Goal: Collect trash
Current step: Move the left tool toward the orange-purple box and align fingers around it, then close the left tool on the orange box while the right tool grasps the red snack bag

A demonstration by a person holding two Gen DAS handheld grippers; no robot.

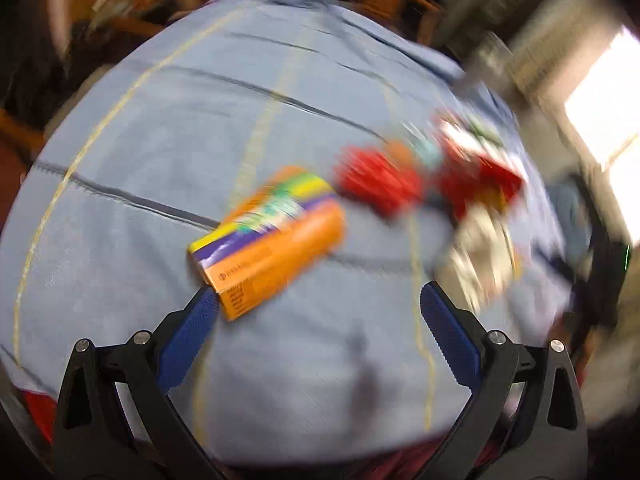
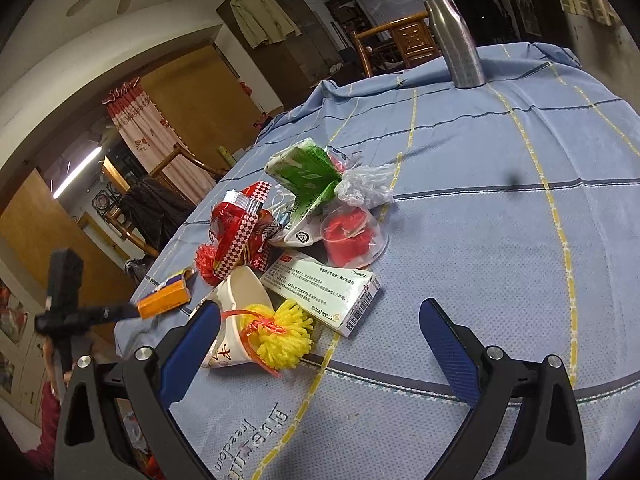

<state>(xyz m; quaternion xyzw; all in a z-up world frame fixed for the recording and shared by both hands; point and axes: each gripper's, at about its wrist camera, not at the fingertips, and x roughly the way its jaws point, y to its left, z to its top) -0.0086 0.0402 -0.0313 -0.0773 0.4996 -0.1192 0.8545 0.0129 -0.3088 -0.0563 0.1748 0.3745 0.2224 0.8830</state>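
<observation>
An orange, purple and yellow carton [image 1: 272, 236] lies on the blue tablecloth [image 1: 160, 140], its near corner by my left gripper's left finger. My left gripper [image 1: 320, 300] is open and empty; its view is blurred. In the right wrist view the same carton [image 2: 164, 298] sits at the table's left edge with the other gripper [image 2: 80, 314] beside it. A trash pile lies ahead of my open, empty right gripper [image 2: 320, 312]: a yellow pompom [image 2: 286, 340] on a paper cup [image 2: 236, 312], a white medicine box [image 2: 324, 292], a red checkered wrapper [image 2: 240, 232], a green pack [image 2: 308, 176], a red item in clear plastic [image 2: 348, 236].
A steel bottle [image 2: 460, 36] stands at the far side of the table. Wooden chairs [image 2: 396, 40] stand beyond it. The table edge drops off at the left [image 2: 132, 312]. Red blurred trash [image 1: 420, 176] lies to the right of the carton in the left wrist view.
</observation>
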